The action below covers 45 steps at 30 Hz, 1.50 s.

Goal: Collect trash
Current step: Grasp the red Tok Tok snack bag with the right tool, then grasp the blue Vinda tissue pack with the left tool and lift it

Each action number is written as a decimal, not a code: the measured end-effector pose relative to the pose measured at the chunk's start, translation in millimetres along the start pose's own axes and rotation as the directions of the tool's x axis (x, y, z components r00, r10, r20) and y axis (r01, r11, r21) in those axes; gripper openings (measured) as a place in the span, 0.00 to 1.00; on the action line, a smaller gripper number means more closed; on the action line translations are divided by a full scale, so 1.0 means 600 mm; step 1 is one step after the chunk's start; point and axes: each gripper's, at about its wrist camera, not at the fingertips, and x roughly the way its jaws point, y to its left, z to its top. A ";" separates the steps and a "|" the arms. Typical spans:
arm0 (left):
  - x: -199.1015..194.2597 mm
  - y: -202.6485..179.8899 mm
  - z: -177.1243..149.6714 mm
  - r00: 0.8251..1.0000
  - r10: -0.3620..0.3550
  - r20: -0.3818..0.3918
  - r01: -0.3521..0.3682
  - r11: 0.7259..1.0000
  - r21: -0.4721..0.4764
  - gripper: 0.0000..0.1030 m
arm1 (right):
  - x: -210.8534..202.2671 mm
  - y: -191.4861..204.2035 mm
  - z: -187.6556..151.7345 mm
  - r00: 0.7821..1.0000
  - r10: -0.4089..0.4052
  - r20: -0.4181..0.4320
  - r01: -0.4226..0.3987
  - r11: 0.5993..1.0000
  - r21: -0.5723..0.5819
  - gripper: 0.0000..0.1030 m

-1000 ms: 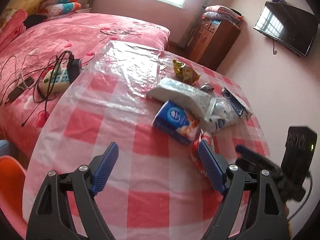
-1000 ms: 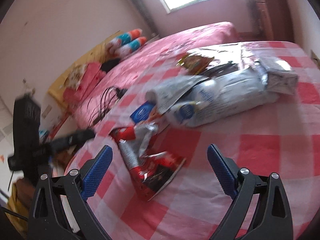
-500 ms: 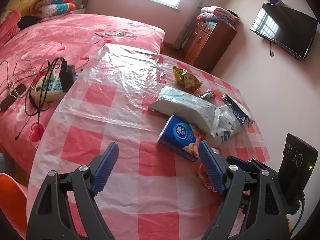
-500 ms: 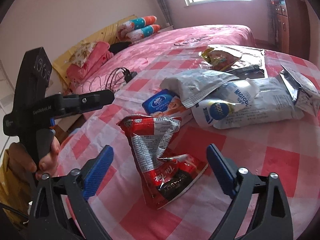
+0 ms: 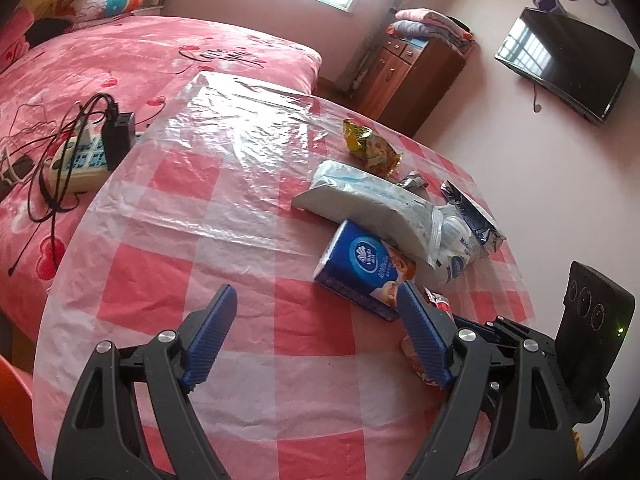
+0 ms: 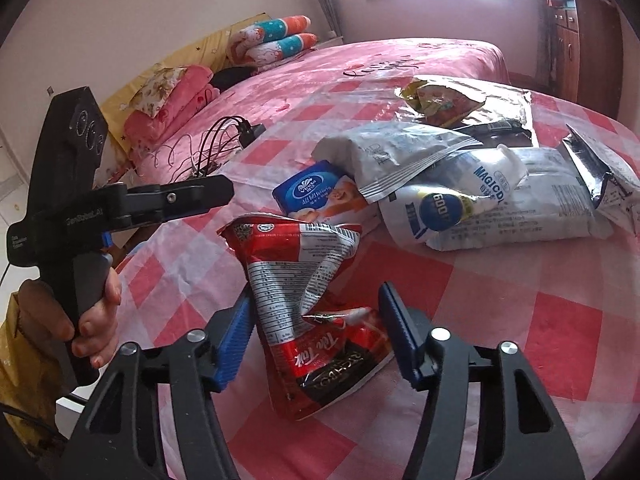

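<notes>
The right gripper (image 6: 316,330) is hanging over the checked table (image 6: 520,312) with its jaws parted but drawn in around the red snack wrapper (image 6: 308,300), which is lying crumpled directly between the blue pads (image 6: 236,340). The left pad is touching or nearly touching the wrapper's edge; the right pad is sitting just beside it, so the grip is not clenched. At 12 o'clock from the wrapper the blue tissue pack (image 6: 316,196) is lying, with the white bags (image 6: 500,200) at 1 o'clock. The left gripper (image 5: 316,338) is hovering released, jaws wide, over bare tablecloth, the tissue pack at its 1 o'clock.
</notes>
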 end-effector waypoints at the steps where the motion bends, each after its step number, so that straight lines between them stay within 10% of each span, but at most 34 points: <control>1: 0.003 -0.003 0.001 1.000 -0.004 -0.005 0.004 1.000 0.008 0.80 | -0.002 -0.002 0.000 1.000 0.000 0.002 0.000 1.000 0.000 0.56; 6: 0.022 -0.023 0.003 0.999 -0.020 -0.041 0.023 0.997 0.073 0.80 | -0.017 -0.019 0.000 0.999 -0.011 0.034 0.011 1.000 0.015 0.38; 19: 0.054 -0.084 0.009 0.997 -0.001 -0.081 0.021 0.970 0.243 0.80 | -0.062 -0.115 -0.002 0.994 -0.036 0.102 0.015 0.978 0.207 0.36; 29: 0.108 -0.118 0.016 0.981 0.142 -0.130 -0.077 0.907 0.414 0.84 | -0.068 -0.117 -0.002 0.994 -0.030 0.106 0.005 0.975 0.223 0.36; 45: 0.140 -0.121 0.008 0.978 0.185 -0.092 -0.133 0.905 0.405 0.78 | -0.065 -0.111 -0.004 0.995 -0.033 0.099 0.011 0.976 0.216 0.37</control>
